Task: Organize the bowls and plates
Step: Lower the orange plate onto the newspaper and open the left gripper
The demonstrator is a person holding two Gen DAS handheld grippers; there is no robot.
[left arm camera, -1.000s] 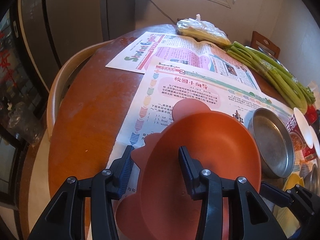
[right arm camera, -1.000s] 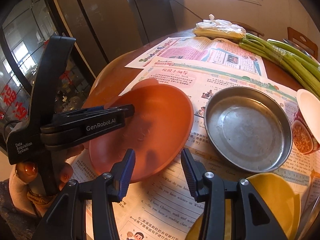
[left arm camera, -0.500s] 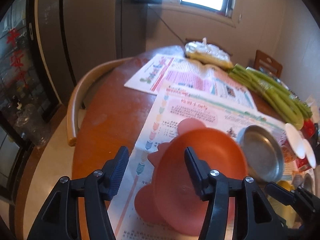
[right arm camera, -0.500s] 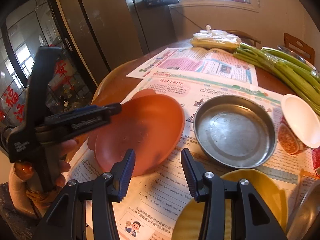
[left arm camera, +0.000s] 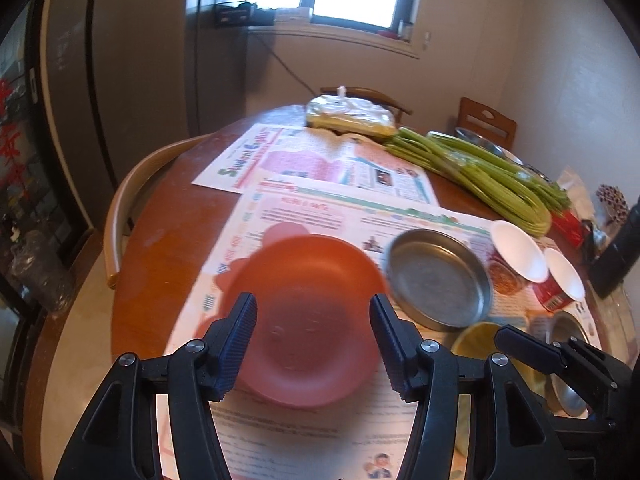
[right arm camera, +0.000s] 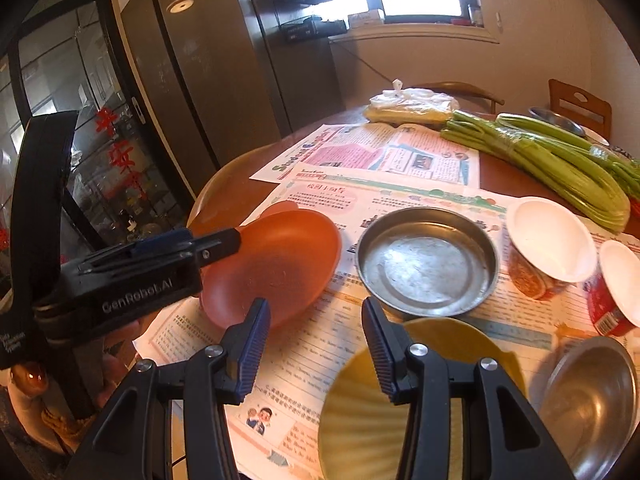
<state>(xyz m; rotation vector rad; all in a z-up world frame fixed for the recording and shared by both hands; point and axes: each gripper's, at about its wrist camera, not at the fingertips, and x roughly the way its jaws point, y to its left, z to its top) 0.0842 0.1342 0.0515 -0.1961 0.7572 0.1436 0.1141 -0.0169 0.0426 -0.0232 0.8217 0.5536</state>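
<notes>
Two grippers hang over a round wooden table which is covered with newspaper sheets. The left gripper has its jaws spread, and nothing is pinched between them. The orange plate with small ear-shaped tabs lies flat on the paper beneath, in the lower middle of the left wrist view. The right gripper also shows a clear gap between its fingers, with only newspaper behind the gap. A round steel dish sits just beside the orange plate, on its right. A yellow plate lies at the bottom of the right wrist view, partly hidden by the right finger. A steel bowl is in the lower right corner. Two cups with white lids stand at the right edge, and a bundle of green stalks lies behind them.
</notes>
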